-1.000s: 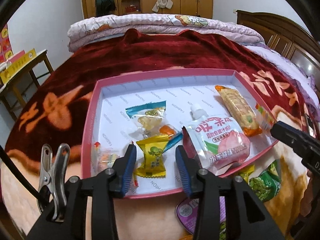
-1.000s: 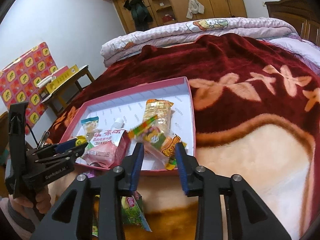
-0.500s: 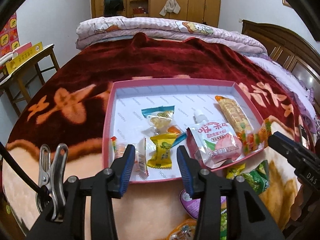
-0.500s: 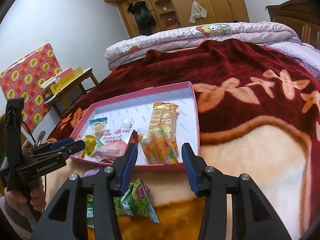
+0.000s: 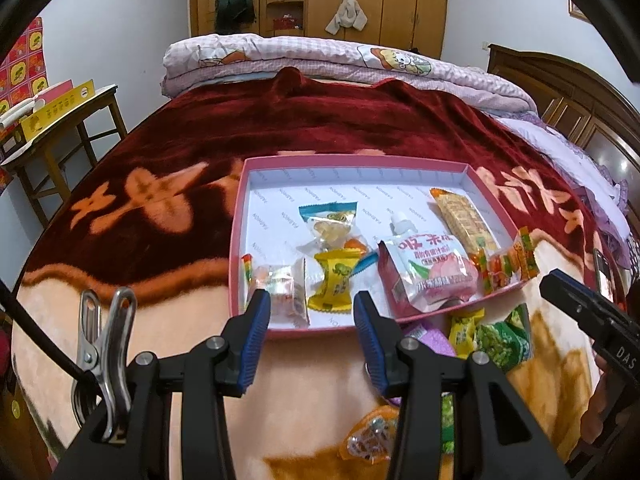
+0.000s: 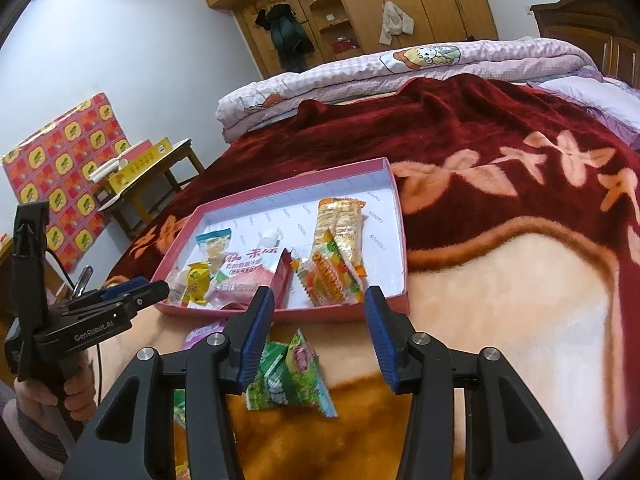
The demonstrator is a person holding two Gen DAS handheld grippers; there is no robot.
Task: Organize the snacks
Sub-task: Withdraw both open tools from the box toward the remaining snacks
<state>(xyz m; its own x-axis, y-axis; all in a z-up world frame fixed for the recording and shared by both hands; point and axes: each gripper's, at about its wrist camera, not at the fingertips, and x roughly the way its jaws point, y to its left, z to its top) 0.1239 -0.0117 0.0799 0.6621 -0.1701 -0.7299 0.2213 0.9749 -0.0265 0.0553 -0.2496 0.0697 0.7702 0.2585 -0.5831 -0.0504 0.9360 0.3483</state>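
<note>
A pink tray (image 5: 236,216) with a white floor lies on the bed blanket; it also shows in the right wrist view (image 6: 394,196). Inside it lie a pink drink pouch (image 5: 426,276), a long cracker pack (image 5: 464,216), a yellow candy (image 5: 334,282), a blue-topped snack (image 5: 328,220), a clear candy pack (image 5: 280,290) and a colourful gummy pack (image 6: 332,276). My left gripper (image 5: 310,332) is open and empty, just short of the tray's near edge. My right gripper (image 6: 318,328) is open and empty above green snack packets (image 6: 288,376) lying outside the tray.
Loose snacks lie on the blanket in front of the tray: a purple packet (image 5: 430,338), a yellow one (image 5: 464,326), green ones (image 5: 504,342) and an orange one (image 5: 370,438). A wooden side table (image 5: 60,116) stands left of the bed. A folded quilt (image 5: 340,60) lies at the far end.
Both grippers have pulled back from the tray. The right gripper has let go of the colourful gummy pack, which now lies in the tray, and its jaws stand wider.
</note>
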